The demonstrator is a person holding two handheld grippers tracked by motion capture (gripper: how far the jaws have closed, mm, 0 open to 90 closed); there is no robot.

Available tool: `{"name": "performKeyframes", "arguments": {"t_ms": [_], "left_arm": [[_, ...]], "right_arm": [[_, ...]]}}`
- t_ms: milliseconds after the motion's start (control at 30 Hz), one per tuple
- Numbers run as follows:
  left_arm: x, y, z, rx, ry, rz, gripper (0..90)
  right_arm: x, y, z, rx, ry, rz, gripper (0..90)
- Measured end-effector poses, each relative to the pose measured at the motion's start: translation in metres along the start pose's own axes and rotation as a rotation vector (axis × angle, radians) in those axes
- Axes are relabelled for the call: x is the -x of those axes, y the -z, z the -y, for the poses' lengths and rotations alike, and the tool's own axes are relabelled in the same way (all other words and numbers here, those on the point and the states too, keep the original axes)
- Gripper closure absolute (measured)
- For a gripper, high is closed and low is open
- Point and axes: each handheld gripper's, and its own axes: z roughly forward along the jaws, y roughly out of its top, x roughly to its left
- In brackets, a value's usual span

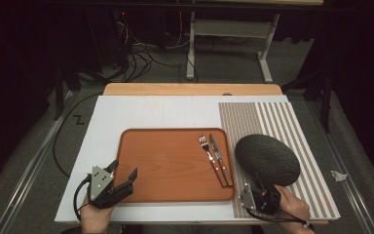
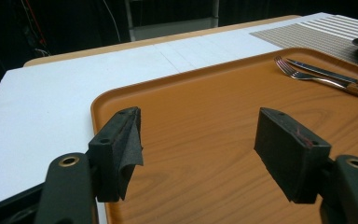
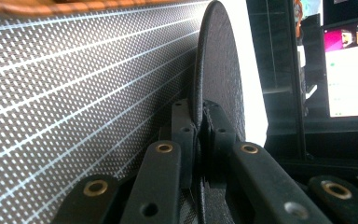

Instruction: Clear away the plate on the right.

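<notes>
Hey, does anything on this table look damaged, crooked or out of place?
Yes: on the left gripper, the fabric facing of one pad has peeled loose and hangs in a flap. Fork and knife lie neatly on the tray.

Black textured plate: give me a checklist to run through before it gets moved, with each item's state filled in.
1. Right gripper closed on the rim of the black textured round plate: ok, fingers pinch the near edge.
2. Plate lies on the striped woven placemat: ok.
3. Free room on the orange wood-grain tray: ok, left and middle are bare.
4. Wooden-handled fork and wooden-handled knife out of the way: not ok, they lie along the tray's right side, next to the plate.
5. Left gripper free: ok, open over the tray's near left corner.
6. Grip firm enough to lift: cannot tell.
</notes>
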Motion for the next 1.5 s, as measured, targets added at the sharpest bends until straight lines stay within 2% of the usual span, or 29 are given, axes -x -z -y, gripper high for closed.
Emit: {"name": "performKeyframes", "arguments": {"t_ms": [700,933,1067,1500], "left_arm": [[-0.001,0.0,0.0,-0.004,0.004,0.0,31.9],[-0.001,0.0,0.0,-0.002,0.007,0.001,32.0],[-0.002,0.0,0.0,-0.002,0.01,0.0,32.0],[-0.002,0.0,0.0,-0.002,0.012,-0.004,31.9]], "right_arm": [[0.007,0.002,0.002,0.015,0.01,-0.008,88.0],[0.008,0.002,0.001,0.018,0.042,-0.015,88.0],[0.011,0.002,0.0,0.014,0.045,-0.026,87.9],[0.013,-0.001,0.001,0.014,0.087,-0.022,87.7]]}}
